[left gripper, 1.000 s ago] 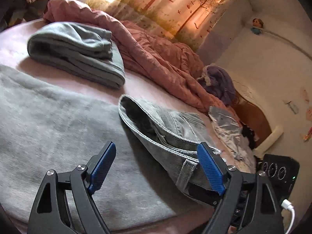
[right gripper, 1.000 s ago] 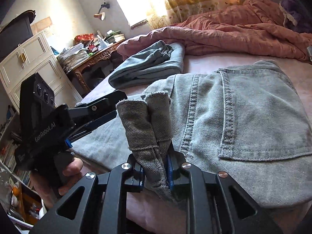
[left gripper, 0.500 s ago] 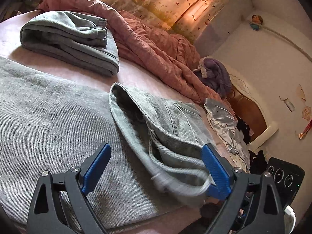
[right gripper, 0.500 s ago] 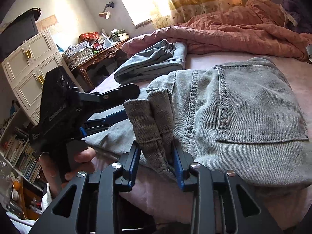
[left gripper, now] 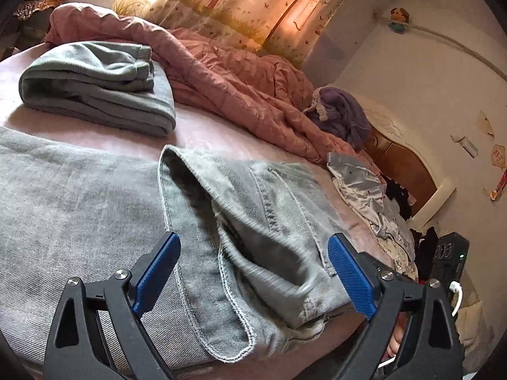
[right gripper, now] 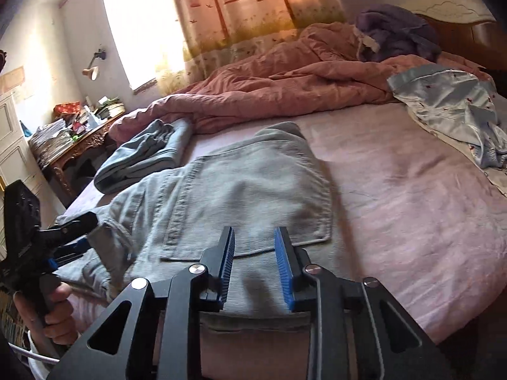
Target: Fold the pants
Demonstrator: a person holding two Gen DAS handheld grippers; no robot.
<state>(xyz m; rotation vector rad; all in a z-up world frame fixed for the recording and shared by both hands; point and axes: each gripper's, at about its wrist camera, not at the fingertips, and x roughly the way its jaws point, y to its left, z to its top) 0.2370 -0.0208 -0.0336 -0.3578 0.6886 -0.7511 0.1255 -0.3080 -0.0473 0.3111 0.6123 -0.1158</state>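
In my left wrist view no writing is readable. My left gripper [left gripper: 253,272] points slightly downward at lower centre, its jaws wide apart over the jeans [left gripper: 253,215], clamping nothing; a loose hem lies between them. One folded grey garment [left gripper: 95,88] sits at upper left. In my right wrist view my right gripper [right gripper: 253,262] at lower centre is closing, its two pads parted and empty above the jeans' back pocket [right gripper: 263,202]. My left hand [right gripper: 55,313] grips its tool at lower left.
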